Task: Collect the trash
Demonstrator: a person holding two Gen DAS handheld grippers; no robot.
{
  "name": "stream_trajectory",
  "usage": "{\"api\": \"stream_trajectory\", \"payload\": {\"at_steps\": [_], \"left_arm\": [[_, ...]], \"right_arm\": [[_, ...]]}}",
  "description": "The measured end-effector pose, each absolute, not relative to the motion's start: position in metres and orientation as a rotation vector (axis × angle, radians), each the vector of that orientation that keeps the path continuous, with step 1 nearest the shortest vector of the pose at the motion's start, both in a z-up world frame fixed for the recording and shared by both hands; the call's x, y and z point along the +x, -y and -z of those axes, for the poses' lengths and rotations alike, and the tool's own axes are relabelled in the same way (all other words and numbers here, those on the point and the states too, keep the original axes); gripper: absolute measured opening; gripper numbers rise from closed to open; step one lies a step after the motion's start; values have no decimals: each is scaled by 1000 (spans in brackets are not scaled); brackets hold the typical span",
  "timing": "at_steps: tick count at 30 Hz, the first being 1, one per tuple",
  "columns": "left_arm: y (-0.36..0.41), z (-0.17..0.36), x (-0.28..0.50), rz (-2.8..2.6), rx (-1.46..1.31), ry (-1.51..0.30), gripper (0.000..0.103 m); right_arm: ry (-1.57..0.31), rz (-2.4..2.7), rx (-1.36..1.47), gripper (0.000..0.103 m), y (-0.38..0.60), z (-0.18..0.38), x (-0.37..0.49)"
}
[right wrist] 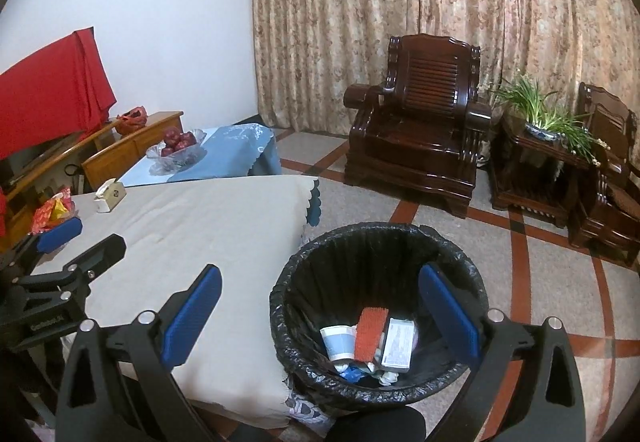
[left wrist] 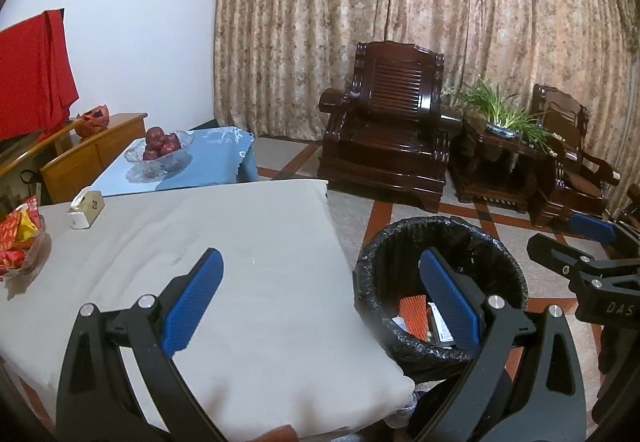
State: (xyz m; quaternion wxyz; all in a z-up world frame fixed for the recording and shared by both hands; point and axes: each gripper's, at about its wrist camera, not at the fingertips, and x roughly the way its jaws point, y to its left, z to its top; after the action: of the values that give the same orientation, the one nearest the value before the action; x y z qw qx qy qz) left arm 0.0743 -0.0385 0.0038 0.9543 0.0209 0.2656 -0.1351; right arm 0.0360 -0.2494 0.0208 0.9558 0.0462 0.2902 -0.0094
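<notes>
A round bin (right wrist: 376, 306) lined with crinkled black plastic stands on the floor against the cloth-covered desk (right wrist: 208, 226). In the bin lie a ribbed orange card (right wrist: 371, 334), a paper cup (right wrist: 337, 342) and a small box (right wrist: 397, 346). The left gripper (left wrist: 320, 302) and right gripper (right wrist: 320, 316) both gape wide, empty.

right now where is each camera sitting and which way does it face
Left wrist: on the left claw, open, facing over the cloth-covered table toward the armchair; right claw shows at right.
Right wrist: on the right claw, open, above the trash bin; left claw shows at left.
Shared: table, bin, armchair, fruit bowl.
</notes>
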Motion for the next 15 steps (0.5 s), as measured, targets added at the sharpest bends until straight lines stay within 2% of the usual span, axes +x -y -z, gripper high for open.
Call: {"api": "stream_trajectory", "payload": {"at_steps": [15], "left_arm": [[37, -9, 74, 276, 50, -532, 96]], "right_arm": [[-593, 11, 92, 97, 243, -21, 38]]}}
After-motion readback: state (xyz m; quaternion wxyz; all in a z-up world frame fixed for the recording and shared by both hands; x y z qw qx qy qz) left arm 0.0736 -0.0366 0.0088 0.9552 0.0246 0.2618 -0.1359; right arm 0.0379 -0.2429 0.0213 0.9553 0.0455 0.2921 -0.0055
